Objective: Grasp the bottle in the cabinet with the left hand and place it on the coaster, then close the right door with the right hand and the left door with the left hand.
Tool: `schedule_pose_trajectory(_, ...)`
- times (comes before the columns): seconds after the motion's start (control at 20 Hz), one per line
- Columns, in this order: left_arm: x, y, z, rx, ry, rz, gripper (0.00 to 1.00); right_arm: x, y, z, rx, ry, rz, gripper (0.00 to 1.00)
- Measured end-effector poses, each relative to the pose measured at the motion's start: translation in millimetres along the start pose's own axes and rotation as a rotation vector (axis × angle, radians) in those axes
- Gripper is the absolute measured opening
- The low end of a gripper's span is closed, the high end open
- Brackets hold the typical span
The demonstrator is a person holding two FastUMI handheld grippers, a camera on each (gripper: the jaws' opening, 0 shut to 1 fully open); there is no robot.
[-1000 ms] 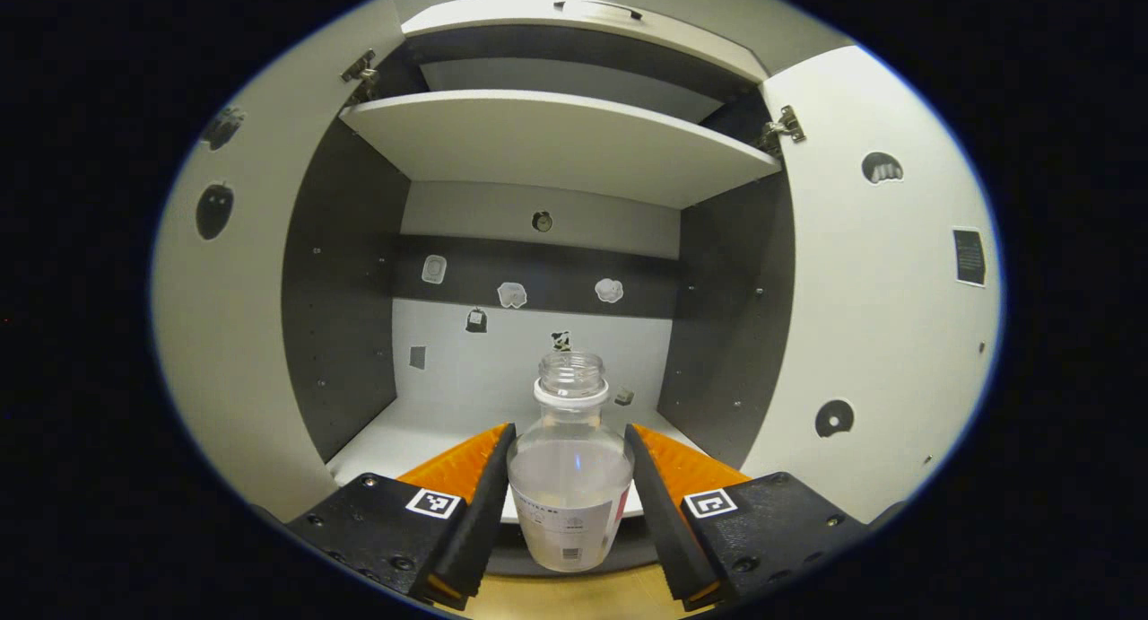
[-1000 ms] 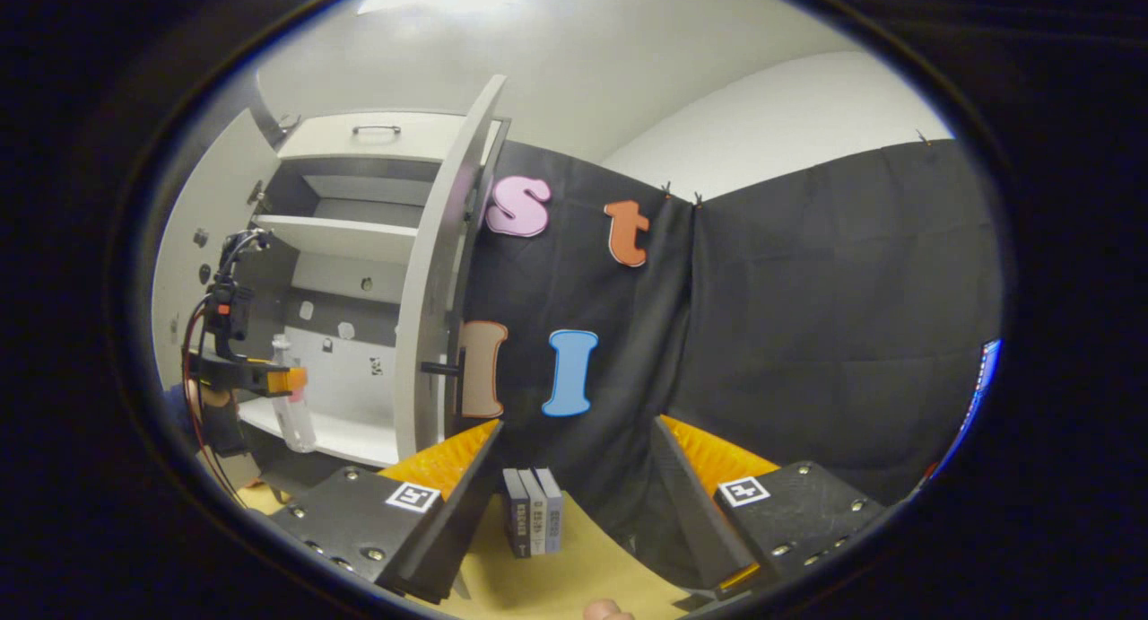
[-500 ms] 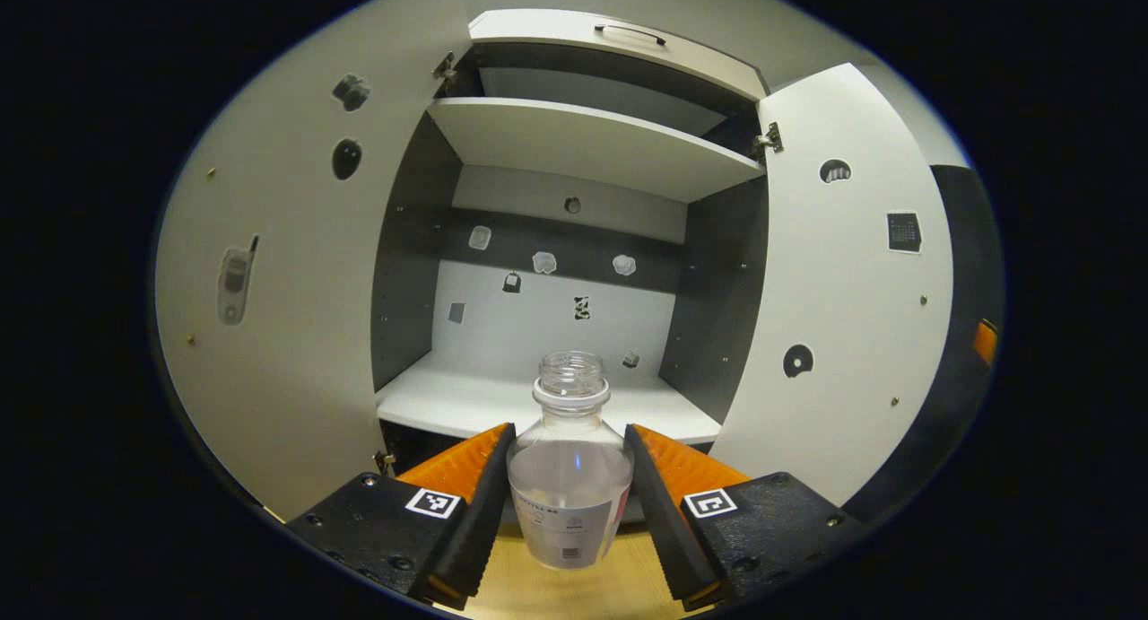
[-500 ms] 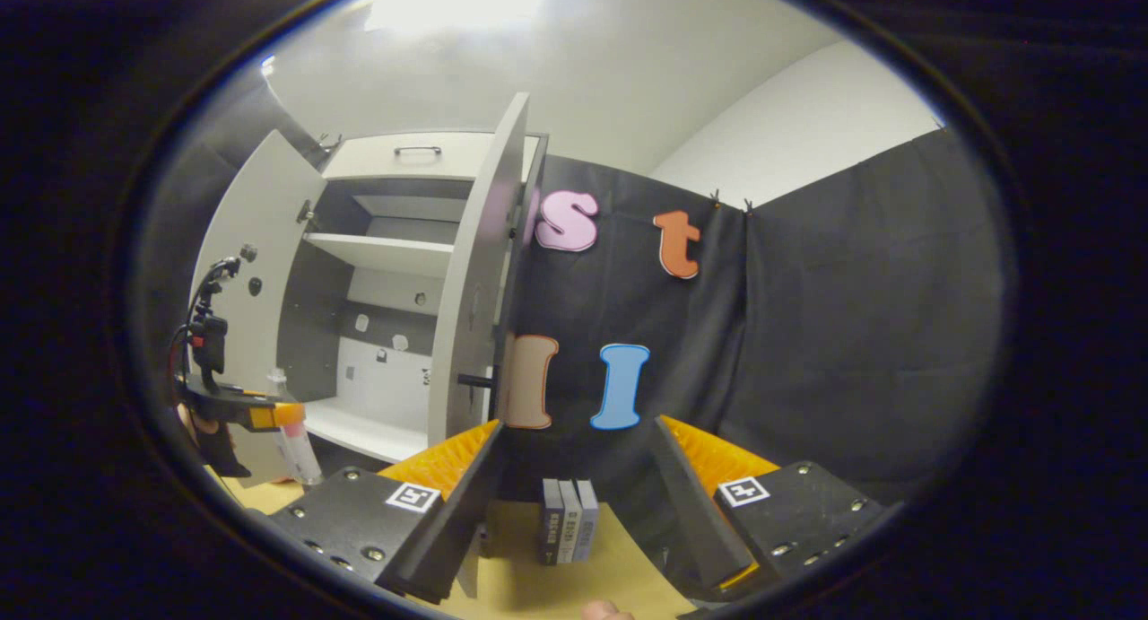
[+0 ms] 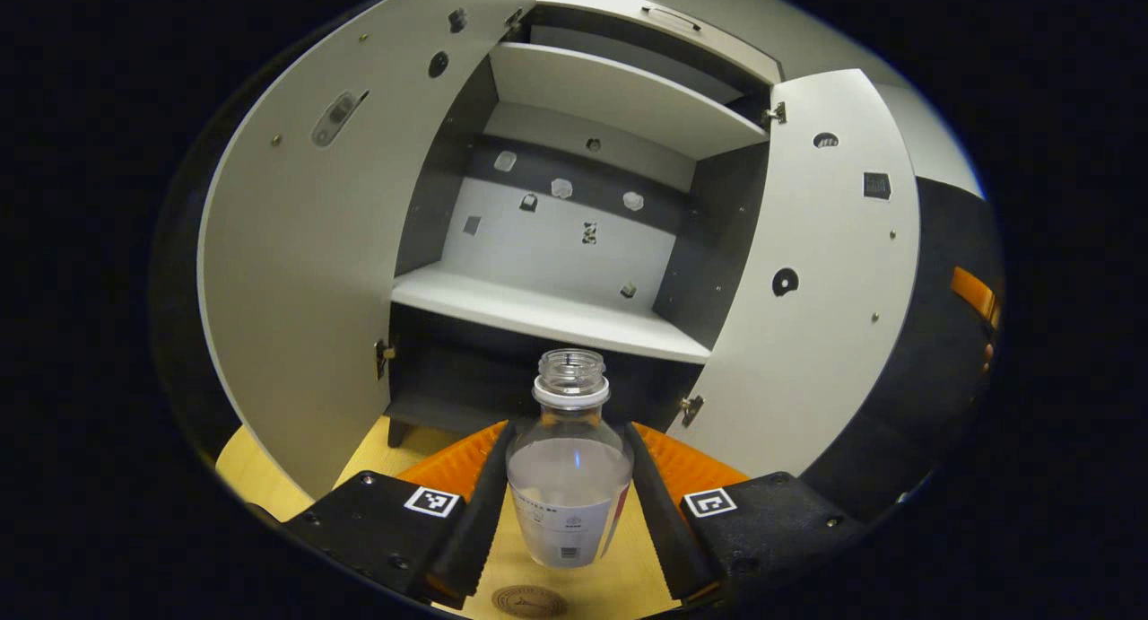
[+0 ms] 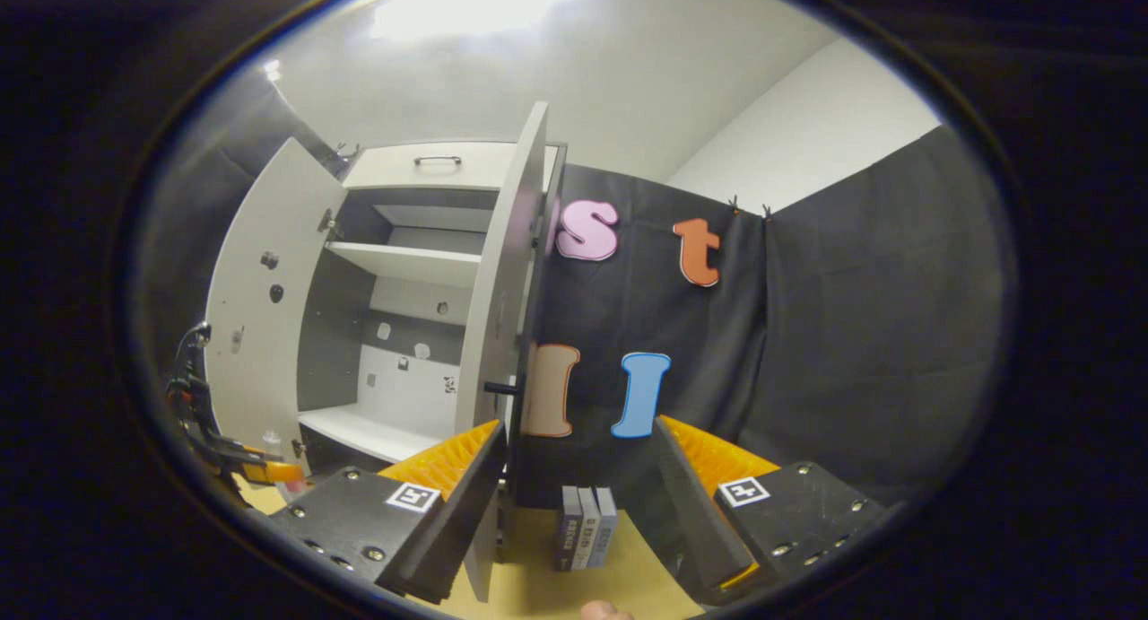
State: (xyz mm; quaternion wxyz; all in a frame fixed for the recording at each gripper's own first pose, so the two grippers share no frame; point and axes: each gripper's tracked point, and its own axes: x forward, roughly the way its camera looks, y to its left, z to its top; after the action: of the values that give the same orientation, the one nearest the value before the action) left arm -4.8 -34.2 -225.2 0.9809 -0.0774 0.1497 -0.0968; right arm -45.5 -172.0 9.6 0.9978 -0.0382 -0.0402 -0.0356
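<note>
My left gripper (image 5: 568, 490) is shut on a clear uncapped bottle (image 5: 569, 476) with a white label, held upright in front of the cabinet and above the wooden table. A round brown coaster (image 5: 529, 601) lies on the table just below the bottle, cut off by the view's bottom edge. The white cabinet (image 5: 556, 315) stands open, its left door (image 5: 305, 270) and right door (image 5: 812, 288) both swung wide. In the right gripper view, my right gripper (image 6: 574, 503) is open and holds nothing, with the right door (image 6: 502, 333) and its dark knob (image 6: 500, 388) just ahead. The left gripper (image 6: 242, 467) shows far left there.
A small set of upright grey and blue boxes (image 6: 587, 539) stands on the wooden table (image 6: 547, 593) between my right gripper's fingers, against the black cloth wall. The cabinet's lower shelf (image 5: 538, 310) is bare; small stickers dot its back panel and doors.
My left gripper has drawn the bottle out of the cabinet and lowered it over the table; the coaster has come into sight. My right gripper drifted slightly relative to the right door.
</note>
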Motion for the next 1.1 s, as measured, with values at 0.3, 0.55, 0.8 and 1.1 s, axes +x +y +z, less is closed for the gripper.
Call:
schedule_pose_trajectory(0.3, -2.2, 20.7, -91.0, -0.031, 0.129, 0.063, 0.76, -0.9, 0.5, 0.4, -0.017, -0.006, 0.018, 0.97)
schedule_pose_trajectory(0.55, -2.2, 30.0, -145.5, -0.034, 0.234, 0.098, 0.77, 1.2, -5.8, -3.3, -0.03, -0.002, 0.016, 0.97)
schedule_pose_trajectory(0.8, -0.7, 40.1, -171.2, -0.059, 0.256, 0.124, 0.77, -0.1, -16.7, -6.1, -0.034, 0.003, -0.004, 0.97)
schedule_pose_trajectory(1.1, -2.5, 43.5, -189.2, -0.006, 0.261, 0.135, 0.78, -0.9, -26.8, -8.0, -0.04, 0.011, -0.03, 0.97)
